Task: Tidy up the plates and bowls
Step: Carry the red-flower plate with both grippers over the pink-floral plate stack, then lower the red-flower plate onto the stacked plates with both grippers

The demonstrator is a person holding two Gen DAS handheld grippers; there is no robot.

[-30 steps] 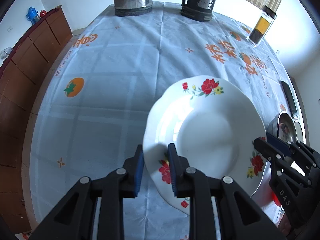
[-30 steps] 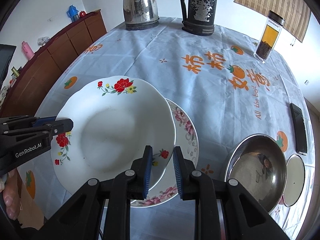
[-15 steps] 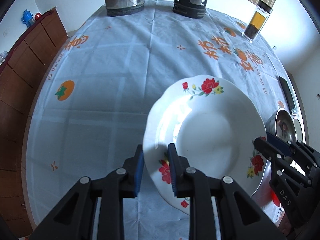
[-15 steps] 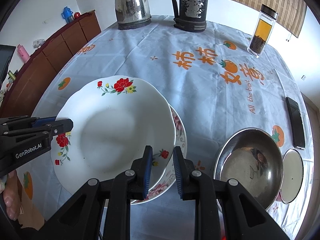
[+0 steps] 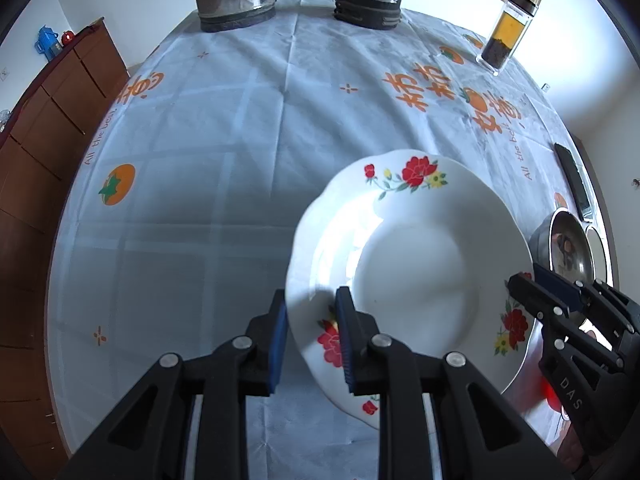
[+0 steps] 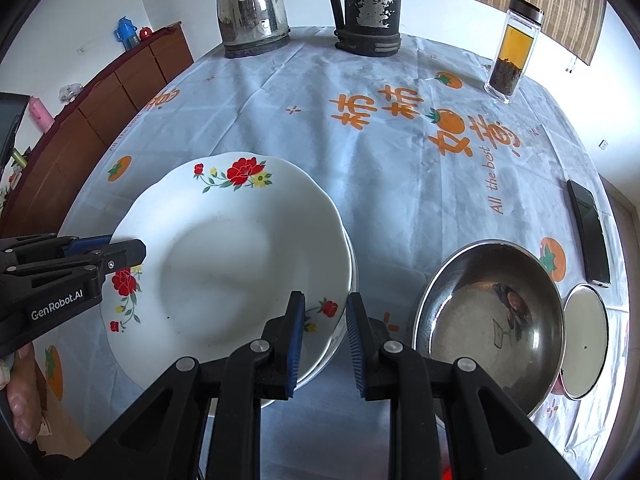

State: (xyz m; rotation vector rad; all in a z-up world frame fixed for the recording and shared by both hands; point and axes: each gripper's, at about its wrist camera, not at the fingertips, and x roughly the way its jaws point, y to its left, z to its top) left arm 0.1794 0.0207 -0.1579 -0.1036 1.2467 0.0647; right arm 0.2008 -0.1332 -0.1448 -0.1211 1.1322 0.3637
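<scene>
A white plate with red flowers (image 5: 416, 276) (image 6: 240, 264) is gripped on both sides. My left gripper (image 5: 310, 336) is shut on its left rim; it shows in the right wrist view (image 6: 120, 248). My right gripper (image 6: 324, 340) is shut on its right rim; it shows in the left wrist view (image 5: 536, 280). The plate sits over a second plate, of which only the right edge (image 6: 340, 340) shows. A steel bowl (image 6: 492, 320) stands just to the right.
A round lid (image 6: 586, 340) and a phone (image 6: 590, 232) lie right of the bowl. A steel kettle (image 6: 252, 8), a dark jug (image 6: 370, 4) and a tea bottle (image 6: 512, 48) stand at the table's far side. A wooden cabinet (image 6: 100, 120) runs along the left.
The flowered plate has come down and to the right over the lower plate, which it now almost fully covers. Both grippers keep their hold on it.
</scene>
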